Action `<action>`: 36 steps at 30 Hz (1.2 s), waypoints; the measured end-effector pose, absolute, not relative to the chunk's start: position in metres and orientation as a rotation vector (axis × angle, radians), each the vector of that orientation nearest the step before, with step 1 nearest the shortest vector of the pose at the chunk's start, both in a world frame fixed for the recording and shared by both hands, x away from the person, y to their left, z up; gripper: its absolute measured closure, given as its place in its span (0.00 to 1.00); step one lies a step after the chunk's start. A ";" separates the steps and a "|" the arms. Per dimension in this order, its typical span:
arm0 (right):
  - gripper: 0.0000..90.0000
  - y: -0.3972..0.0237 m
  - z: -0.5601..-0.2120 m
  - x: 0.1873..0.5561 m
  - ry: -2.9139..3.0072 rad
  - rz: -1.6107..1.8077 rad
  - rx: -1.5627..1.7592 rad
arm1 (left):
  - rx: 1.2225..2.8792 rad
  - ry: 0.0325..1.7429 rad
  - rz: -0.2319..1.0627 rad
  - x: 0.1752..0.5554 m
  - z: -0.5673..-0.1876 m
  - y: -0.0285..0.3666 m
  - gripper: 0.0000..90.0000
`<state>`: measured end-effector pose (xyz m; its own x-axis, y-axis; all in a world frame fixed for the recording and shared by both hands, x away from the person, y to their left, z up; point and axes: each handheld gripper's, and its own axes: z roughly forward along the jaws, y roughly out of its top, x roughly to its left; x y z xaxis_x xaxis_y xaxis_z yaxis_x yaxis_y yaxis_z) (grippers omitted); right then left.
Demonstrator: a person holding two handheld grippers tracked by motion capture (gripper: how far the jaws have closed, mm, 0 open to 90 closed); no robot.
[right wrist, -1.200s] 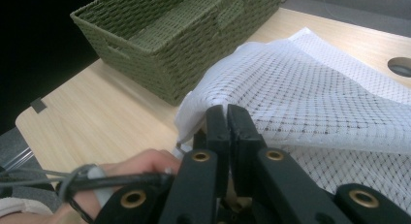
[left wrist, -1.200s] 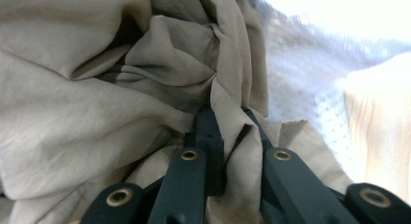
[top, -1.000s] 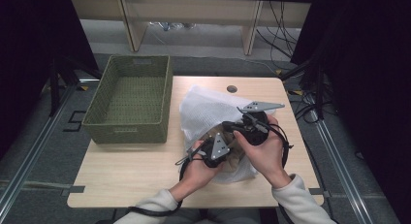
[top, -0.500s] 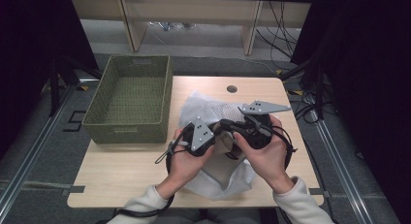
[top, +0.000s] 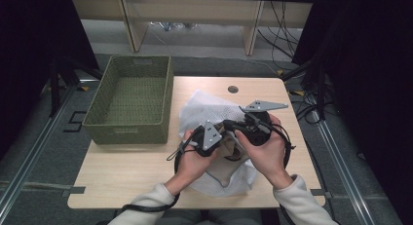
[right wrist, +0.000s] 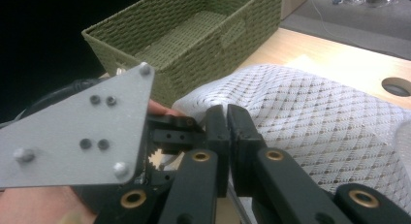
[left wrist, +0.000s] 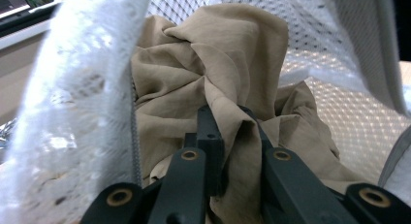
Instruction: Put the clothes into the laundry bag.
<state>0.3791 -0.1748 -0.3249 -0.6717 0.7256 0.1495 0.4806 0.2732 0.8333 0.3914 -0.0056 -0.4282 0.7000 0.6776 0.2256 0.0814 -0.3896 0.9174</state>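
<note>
Left gripper (left wrist: 228,132) is pinching a fold of tan cloth (left wrist: 218,73) inside the white mesh bag (top: 204,108) at table centre. Right gripper (right wrist: 227,124) is clamping the bag's edge. Risk: thin fold slipping free, or cloth snagging on mesh toward 12 o'clock.

The right gripper (right wrist: 227,118) has its two black jaws closed against each other, and what they pinch cannot be told. Just beyond them lies a white mesh bag (right wrist: 310,122) on the table (right wrist: 339,59). The left gripper (right wrist: 167,132), with its grey three-cornered plate (right wrist: 82,132), sits close beside. A green woven basket (right wrist: 189,35) stands farther off, at the table's edge.
</note>
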 end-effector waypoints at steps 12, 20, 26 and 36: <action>1.00 -0.173 -0.309 0.363 2.234 1.419 1.029 | 1.770 0.580 0.786 0.369 -0.388 0.015 0.93; 0.99 -0.173 -0.307 0.360 2.215 1.431 1.005 | 1.836 0.561 0.809 0.374 -0.390 0.009 0.92; 0.99 -0.175 -0.321 0.376 2.249 1.367 1.085 | 1.912 0.590 0.780 0.395 -0.419 -0.003 0.91; 0.99 -0.178 -0.333 0.388 2.257 1.316 1.149 | 1.981 0.592 0.806 0.410 -0.441 -0.018 0.90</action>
<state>0.3878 -0.1784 -0.3328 -0.6417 0.7542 0.1393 0.4927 0.2663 0.8284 0.4105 -0.0182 -0.4410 0.6746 0.6712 0.3072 0.0924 -0.4896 0.8670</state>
